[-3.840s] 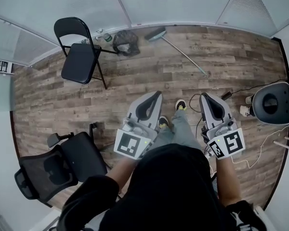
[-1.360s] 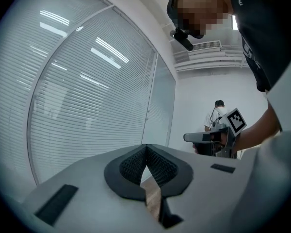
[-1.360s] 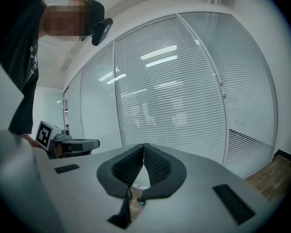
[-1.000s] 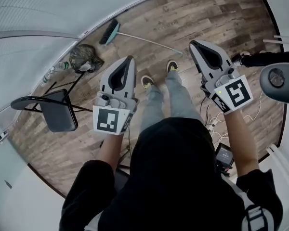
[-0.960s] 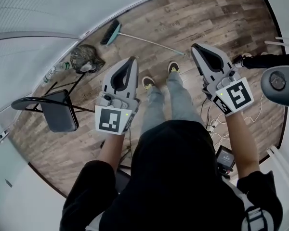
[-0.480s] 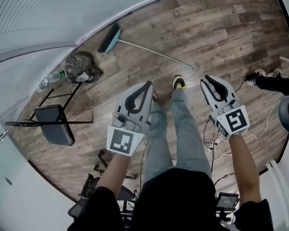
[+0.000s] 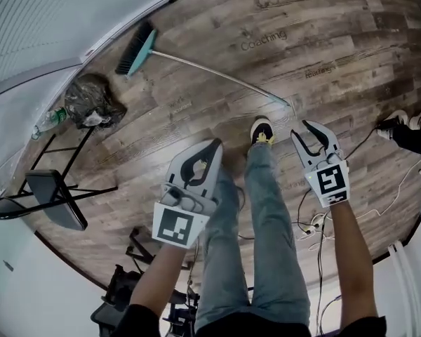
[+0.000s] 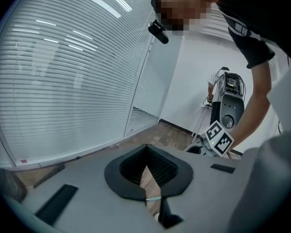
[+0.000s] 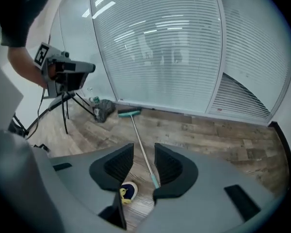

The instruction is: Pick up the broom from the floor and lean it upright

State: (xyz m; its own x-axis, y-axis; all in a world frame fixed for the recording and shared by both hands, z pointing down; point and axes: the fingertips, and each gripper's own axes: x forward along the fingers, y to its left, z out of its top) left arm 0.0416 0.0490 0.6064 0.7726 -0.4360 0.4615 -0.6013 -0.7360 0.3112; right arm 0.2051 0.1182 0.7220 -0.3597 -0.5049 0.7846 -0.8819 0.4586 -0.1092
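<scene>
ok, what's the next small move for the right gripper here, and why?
Probably lower the right gripper further toward the teal end of the broom handle, closing only once the jaws straddle it. Its jaws are opening with nothing between them. The handle lies flat on the floor and lines up with the gap. The left gripper is shut and empty.

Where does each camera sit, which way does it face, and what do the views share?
Head view: on the person's head, looking steeply down at the wood floor; shows legs, a shoe, left tongs, right tongs.
Left gripper view: rides the shut left tongs, facing blinds; shows the person's arm.
Right gripper view: rides the right tongs, jaws opening, nothing gripped, facing the floor.
Shared: head and right gripper views both show the broom lying flat and the shoe.
</scene>
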